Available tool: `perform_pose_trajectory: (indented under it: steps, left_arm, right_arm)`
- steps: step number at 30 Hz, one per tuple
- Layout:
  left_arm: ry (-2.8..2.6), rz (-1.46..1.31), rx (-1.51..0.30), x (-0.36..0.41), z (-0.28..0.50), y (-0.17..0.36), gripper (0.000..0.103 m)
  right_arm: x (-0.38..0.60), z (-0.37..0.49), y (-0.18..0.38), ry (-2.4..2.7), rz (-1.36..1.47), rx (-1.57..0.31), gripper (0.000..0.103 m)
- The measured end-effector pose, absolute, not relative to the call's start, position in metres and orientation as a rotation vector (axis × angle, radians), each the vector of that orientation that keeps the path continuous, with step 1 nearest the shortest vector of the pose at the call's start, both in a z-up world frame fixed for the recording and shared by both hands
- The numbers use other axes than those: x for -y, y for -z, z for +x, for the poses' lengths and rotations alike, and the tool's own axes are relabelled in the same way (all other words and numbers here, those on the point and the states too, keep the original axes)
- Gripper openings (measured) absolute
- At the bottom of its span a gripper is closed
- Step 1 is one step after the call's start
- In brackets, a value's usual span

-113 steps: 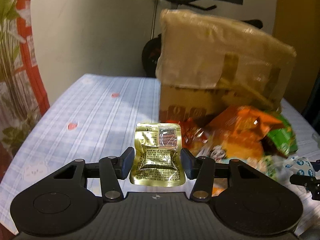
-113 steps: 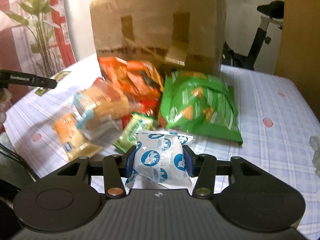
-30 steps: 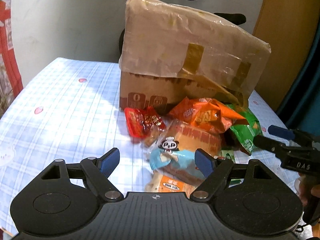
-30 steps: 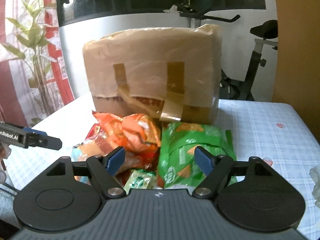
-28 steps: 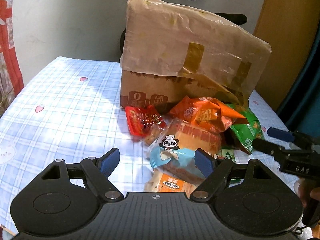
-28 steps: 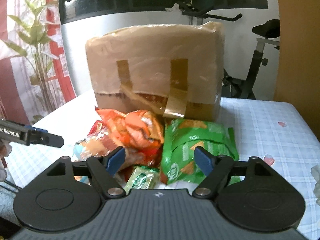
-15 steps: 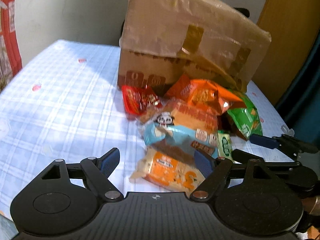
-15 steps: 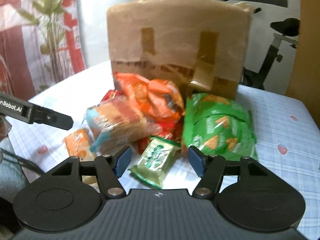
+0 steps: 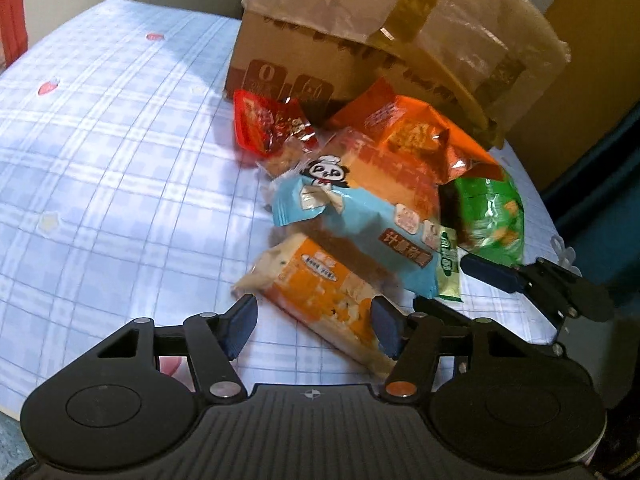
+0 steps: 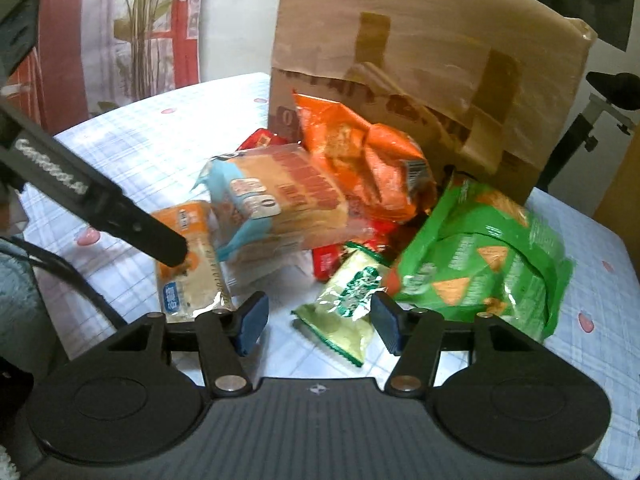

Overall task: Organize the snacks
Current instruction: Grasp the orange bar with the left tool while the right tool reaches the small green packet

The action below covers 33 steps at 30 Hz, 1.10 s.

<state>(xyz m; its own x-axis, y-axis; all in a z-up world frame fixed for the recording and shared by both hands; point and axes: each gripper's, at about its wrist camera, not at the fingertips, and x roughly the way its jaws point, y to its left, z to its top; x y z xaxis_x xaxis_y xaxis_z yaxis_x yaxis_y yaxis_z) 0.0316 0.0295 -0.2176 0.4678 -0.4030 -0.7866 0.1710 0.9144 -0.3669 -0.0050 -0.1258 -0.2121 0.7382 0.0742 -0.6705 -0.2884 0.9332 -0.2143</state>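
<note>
Left jaws: the left gripper (image 9: pixel 313 326) has its jaws closing either side of an orange and white packet (image 9: pixel 320 300); the pads do not look to be pressing on it yet, so nothing is grasped.
Why there: the packet lies flat and slanted at the near edge of the snack pile, free of the others, which makes it the easy one to lift first.
Right jaws: the right gripper (image 10: pixel 320 322) has its jaws closing around a small pale green packet (image 10: pixel 348 304); the right pad is next to the packet's edge and the left pad is clear of it, so it is not yet held.
Why there: this packet also sits at the near fringe of the pile, half tucked beside a big green bag of chips (image 10: pixel 480 256).
Both at once: each gripper seems to be taking one packet, probably to sort two snacks in a single go.
Rest of the pile: a blue bread packet (image 9: pixel 360 208) leans on an orange bag (image 9: pixel 412 132), with a small red packet (image 9: pixel 268 124) towards the far left.
Box: a taped cardboard box (image 9: pixel 392 36) stands just behind the pile, near the far edge of the worktop; whether it is meant to take the snacks cannot be told.
Worktop: a blue checked cloth (image 9: pixel 112 152) covers it, and its left half is bare.
</note>
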Motion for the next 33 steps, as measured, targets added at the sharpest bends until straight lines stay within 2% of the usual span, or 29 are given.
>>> perform_pose_trajectory:
  steps: [10, 13, 23, 33]
  left_arm:
    - [0.325, -0.288, -1.008, -0.027, 0.049, 0.217, 0.065]
    - [0.327, -0.247, -0.998, -0.017, 0.048, 0.215, 0.070]
    - [0.309, -0.097, -1.000, 0.012, 0.042, 0.219, 0.072]
    - [0.276, -0.019, -1.001, -0.018, 0.053, 0.220, 0.074]
  right_arm:
    - [0.101, 0.001, 0.213, -0.333, -0.293, -0.731, 0.059]
    - [0.102, -0.002, 0.214, -0.330, -0.286, -0.730, 0.059]
    - [0.140, 0.003, 0.211, -0.168, -0.164, -0.740, 0.060]
    - [0.156, 0.025, 0.215, -0.120, -0.093, -0.751, 0.060]
